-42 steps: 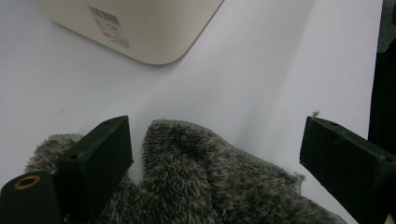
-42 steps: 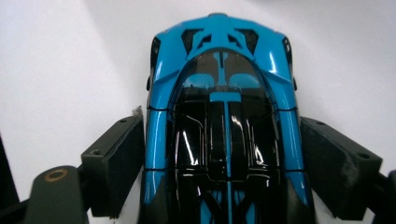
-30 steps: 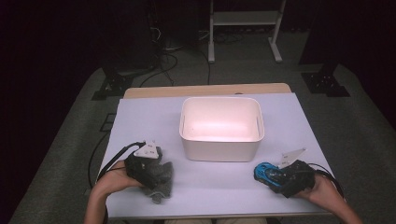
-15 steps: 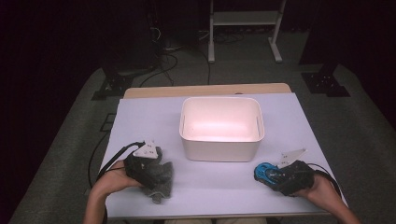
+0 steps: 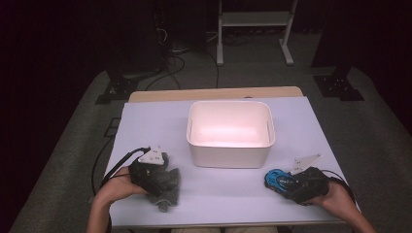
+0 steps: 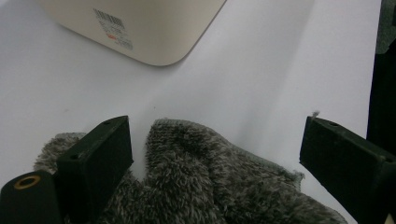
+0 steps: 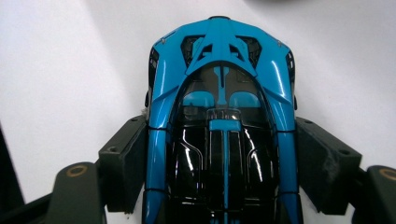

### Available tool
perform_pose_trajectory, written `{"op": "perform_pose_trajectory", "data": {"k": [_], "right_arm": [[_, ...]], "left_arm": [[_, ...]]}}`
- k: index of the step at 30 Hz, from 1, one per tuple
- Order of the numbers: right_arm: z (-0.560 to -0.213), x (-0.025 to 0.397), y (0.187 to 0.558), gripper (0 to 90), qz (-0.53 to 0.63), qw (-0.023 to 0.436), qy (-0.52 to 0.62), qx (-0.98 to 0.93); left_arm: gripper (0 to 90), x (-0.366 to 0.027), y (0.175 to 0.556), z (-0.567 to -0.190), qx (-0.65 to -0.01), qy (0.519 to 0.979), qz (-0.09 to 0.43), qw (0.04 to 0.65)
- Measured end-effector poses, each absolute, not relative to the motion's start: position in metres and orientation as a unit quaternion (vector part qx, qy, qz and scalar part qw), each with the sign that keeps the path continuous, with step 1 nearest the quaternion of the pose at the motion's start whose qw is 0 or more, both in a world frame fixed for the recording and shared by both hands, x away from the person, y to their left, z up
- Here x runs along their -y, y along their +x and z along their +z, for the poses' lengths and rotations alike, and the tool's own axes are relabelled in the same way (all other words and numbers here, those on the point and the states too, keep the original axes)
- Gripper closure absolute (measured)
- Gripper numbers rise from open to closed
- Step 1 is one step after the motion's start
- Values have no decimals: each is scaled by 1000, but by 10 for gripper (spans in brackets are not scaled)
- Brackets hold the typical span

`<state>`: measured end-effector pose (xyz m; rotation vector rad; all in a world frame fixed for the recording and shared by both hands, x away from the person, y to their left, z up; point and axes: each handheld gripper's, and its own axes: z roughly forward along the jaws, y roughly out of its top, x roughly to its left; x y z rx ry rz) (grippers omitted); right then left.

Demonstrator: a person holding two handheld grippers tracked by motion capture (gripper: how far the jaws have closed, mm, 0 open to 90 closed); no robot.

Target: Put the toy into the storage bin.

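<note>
Right hand-held gripper (image 7: 219, 163) tight on blue toy car (image 7: 222, 93); left hand-held gripper (image 6: 217, 158) wide over grey cloth (image 6: 205, 182)

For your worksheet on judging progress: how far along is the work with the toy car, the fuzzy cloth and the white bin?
Nothing looks finished: the white bin holds nothing I can see. In hand: the right gripper has its jaws pressed against both sides of the blue toy car, which is on the table. The left gripper stands open over the grey fuzzy cloth, not yet gripping. Left, probably: lifting both into the bin.
</note>
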<state>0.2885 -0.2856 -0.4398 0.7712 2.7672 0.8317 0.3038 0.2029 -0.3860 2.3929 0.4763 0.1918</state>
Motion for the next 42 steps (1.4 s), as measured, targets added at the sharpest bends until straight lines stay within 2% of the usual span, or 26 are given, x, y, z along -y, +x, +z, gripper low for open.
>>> {"op": "perform_pose_trajectory", "data": {"k": [42], "right_arm": [[-442, 288, 280, 229, 254, 76, 256, -929]], "left_arm": [[88, -204, 302, -384, -179, 920, 76, 341]]}}
